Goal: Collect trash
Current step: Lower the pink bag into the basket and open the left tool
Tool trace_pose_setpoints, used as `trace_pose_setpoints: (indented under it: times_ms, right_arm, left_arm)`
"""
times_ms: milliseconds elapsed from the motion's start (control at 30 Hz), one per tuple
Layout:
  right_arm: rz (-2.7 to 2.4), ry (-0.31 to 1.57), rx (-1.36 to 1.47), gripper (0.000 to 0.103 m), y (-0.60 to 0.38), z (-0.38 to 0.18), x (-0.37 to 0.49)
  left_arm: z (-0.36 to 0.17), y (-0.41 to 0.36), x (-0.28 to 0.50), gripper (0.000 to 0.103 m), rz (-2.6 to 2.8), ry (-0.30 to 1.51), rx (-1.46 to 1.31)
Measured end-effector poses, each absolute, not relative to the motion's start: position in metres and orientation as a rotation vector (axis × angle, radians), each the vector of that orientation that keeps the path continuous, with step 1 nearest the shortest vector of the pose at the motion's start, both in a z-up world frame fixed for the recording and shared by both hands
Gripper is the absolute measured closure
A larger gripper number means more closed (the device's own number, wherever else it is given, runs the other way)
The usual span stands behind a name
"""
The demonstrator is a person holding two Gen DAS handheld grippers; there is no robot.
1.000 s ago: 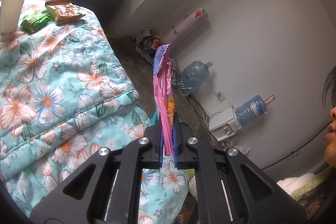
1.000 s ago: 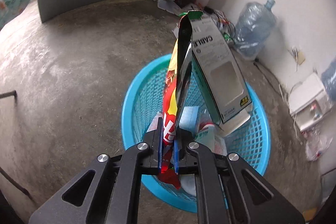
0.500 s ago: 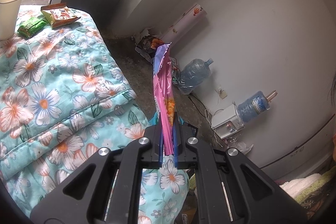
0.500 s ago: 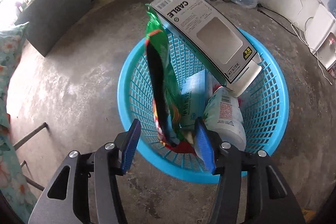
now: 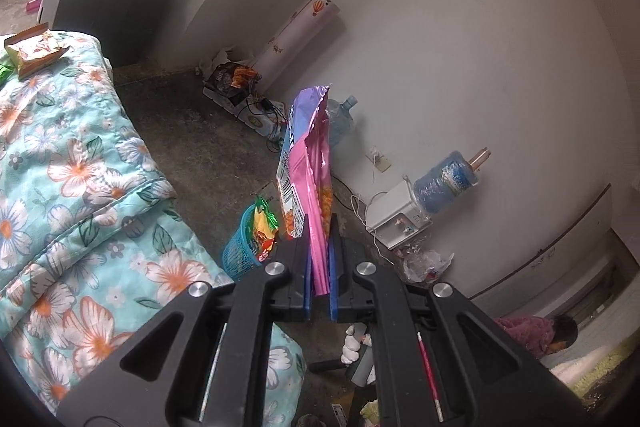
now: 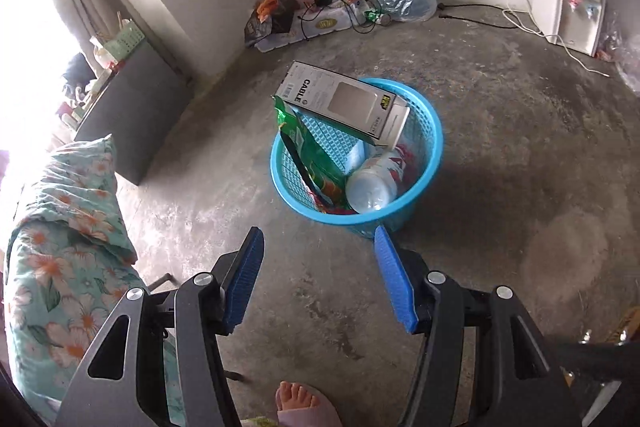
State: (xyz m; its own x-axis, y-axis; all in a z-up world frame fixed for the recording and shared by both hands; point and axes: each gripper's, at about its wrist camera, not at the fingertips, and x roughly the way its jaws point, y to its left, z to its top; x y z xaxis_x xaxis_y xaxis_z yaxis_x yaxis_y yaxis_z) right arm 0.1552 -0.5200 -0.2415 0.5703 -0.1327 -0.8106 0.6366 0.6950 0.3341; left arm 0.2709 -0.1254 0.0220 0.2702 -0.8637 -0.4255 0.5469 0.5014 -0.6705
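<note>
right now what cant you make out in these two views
- Left wrist view: blue basket mostly hidden behind the pink wrapper and the left gripper.
- Right wrist view: basket bottom covered by the cable box, green bag and bottle.
- Wrapper print too small to read.

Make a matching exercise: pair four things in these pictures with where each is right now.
Things:
1. pink snack bag
2. grey cable box
3. green wrapper
4. orange snack packet

Places:
A. lying on the floral quilt
B. clamped in the left gripper
C. propped across the blue basket rim
D. standing inside the basket

Pairs: 1-B, 2-C, 3-D, 4-A
</note>
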Motion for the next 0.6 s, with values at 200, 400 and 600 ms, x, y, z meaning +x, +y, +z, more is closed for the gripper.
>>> trace_pose_setpoints:
  times_ms: [200,400,600]
  right_arm:
    - [-0.539,0.840,0.697,0.047,-0.524,-0.232,0.129]
    - [-0.539,0.828,0.682,0.047,-0.524,-0.227,0.133]
    - [-0.543,0.844,0.680,0.047,-0.527,-0.234,0.132]
  left_arm:
    - [0.020,-0.203,0.286,0.099,-1.126,0.915,-0.378]
    - [-0.013,-0.324,0.317,0.099,-1.139,1.055,-0.167]
    - [-0.083,-0.450,0.349,0.099,-1.115,1.204,0.044]
